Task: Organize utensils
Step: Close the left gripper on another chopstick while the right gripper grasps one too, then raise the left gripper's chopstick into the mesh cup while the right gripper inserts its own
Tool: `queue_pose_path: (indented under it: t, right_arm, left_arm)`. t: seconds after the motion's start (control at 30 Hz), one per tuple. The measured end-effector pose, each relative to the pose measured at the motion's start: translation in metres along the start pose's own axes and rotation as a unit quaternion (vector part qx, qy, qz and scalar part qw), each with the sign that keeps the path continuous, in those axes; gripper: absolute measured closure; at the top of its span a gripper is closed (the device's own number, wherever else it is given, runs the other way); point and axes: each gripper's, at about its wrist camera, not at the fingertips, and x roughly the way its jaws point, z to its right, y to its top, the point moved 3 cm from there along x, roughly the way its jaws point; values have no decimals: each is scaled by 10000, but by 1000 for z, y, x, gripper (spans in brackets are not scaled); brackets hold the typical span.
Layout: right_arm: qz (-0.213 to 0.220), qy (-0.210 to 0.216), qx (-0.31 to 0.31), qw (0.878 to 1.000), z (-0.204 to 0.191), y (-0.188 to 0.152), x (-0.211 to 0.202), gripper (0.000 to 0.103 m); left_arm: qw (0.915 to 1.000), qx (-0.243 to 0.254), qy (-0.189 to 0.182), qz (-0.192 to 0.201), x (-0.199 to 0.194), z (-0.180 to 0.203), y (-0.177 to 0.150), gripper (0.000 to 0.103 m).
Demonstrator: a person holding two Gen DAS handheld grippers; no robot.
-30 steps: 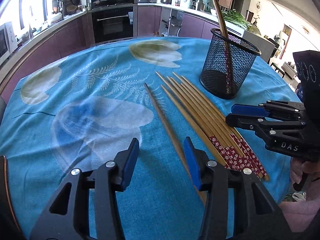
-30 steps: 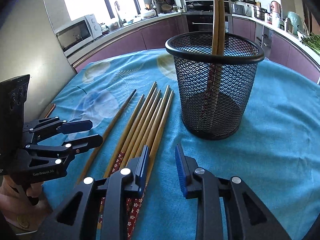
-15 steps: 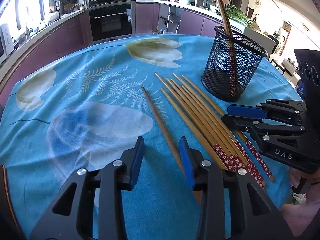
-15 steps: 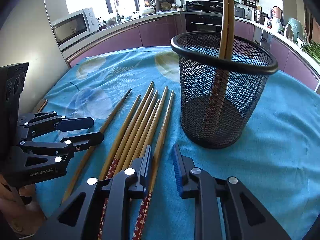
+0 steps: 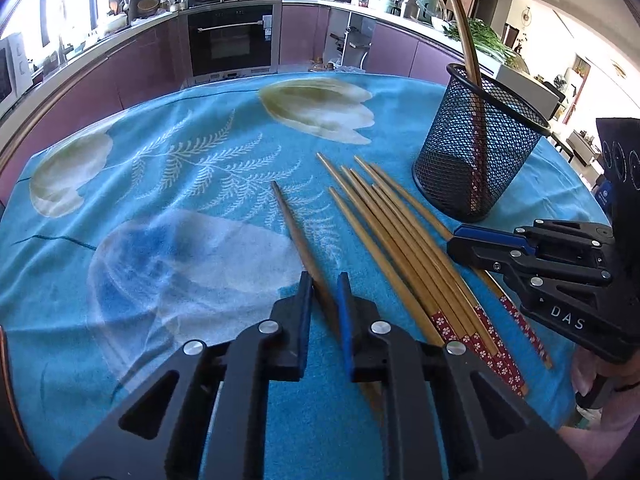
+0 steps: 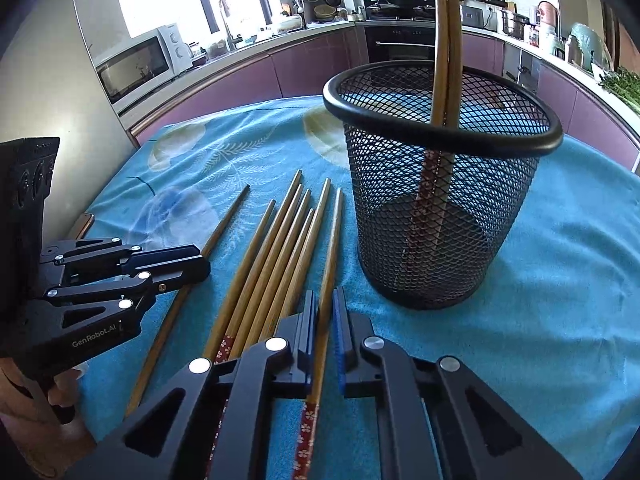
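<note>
Here I have the blue flowered tablecloth (image 5: 168, 184) under everything, and on it, towards my right, the black mesh holder (image 6: 436, 216) standing upright with two chopsticks already leaning in it, patterned ends down. Beside the holder lies the row of loose chopsticks (image 5: 404, 240), side by side and touching, tips pointing away from me; one darker single chopstick (image 5: 296, 232) lies a little apart on their left. My left gripper (image 5: 323, 304) is closing on that dark stick, the jaws drawn in narrow around its thicker half, and I judge the pads are on it or all but on it. My right gripper (image 6: 325, 320) has come together on the outermost chopstick (image 6: 333, 240) of the row, the one nearest the holder, clamped just above its red flowered end. These sticks look light, stiff and smooth, so I expect them to roll or pivot in a pinch. Taking hold on the thicker half, as I am, should keep the long tip from swinging too much, though the tail end may droop. The neighbours in the row touch my stick and may drag along when I lift.
</note>
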Motion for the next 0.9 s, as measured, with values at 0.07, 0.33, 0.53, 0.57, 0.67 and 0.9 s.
queue_pose_path:
  t: [0.07, 0.33, 0.53, 0.57, 0.67, 0.9]
  right_arm:
    - [10, 19, 14, 10000, 0, 0, -1, 97]
    - [125, 218, 16, 9997, -3, 1, -14, 97]
    - [338, 401, -91, 9986, -10, 2, -33, 97]
    - [382, 438, -109, 9983, -11, 3, -37, 97]
    - [518, 504, -139, 9973, -13, 5, -49, 97]
    - [964, 597, -110, 9935, -10, 11, -85, 97]
  left_arm:
    - [10000, -57, -33, 12, -1, -1, -1, 92]
    - [9999, -74, -145, 50, -10, -2, -4, 95]
    - [9994, -11, -252, 250, -29, 0, -1, 95]
    - [9992, -5, -292, 274, -32, 1, 0, 95]
    - [9983, 38, -428, 387, -45, 4, 3, 95]
    - [9935, 147, -881, 708, -83, 12, 13, 95]
